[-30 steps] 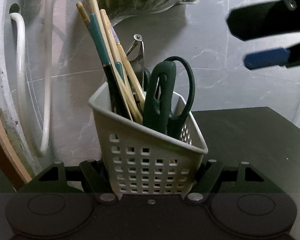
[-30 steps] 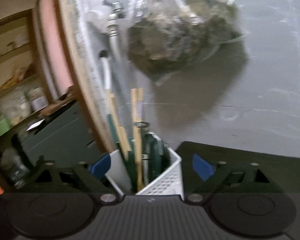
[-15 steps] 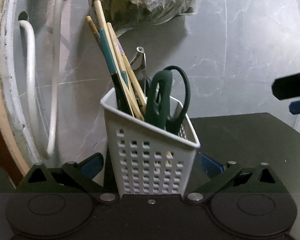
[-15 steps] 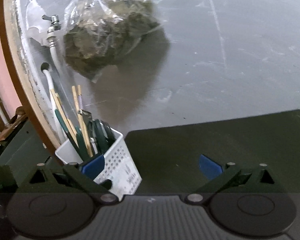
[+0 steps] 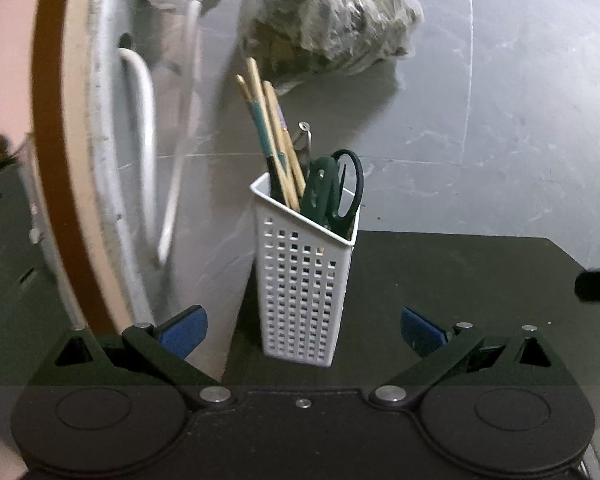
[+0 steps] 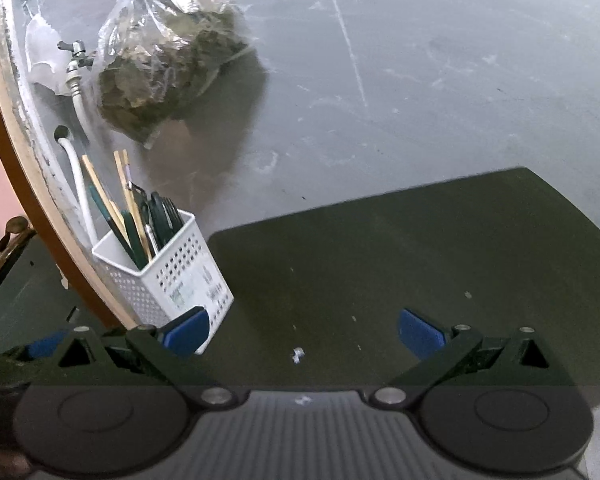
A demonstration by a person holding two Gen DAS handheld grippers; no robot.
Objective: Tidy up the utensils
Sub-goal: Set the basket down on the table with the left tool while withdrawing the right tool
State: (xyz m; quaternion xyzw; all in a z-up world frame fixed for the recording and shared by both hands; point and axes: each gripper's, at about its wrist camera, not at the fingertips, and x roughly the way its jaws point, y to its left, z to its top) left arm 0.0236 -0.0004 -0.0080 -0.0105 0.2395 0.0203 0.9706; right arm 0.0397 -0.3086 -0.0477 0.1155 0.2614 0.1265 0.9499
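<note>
Left wrist view: white perforated caddy (image 5: 306,280) upright on dark mat's (image 5: 440,280) left edge; chopsticks (image 5: 274,140) lean up-left, scissors (image 5: 334,190) handles-up. Left gripper (image 5: 303,330) and right gripper (image 6: 302,330) both spread wide, empty.

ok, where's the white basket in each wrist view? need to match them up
Left wrist: basket stands centre frame, ahead of the open left gripper, at the left edge of the dark mat.
Right wrist: basket sits lower left, tilted in the picture, beside the right gripper, not between its fingers.
Shared landmark: the plastic bag against the grey wall, behind the basket.
</note>
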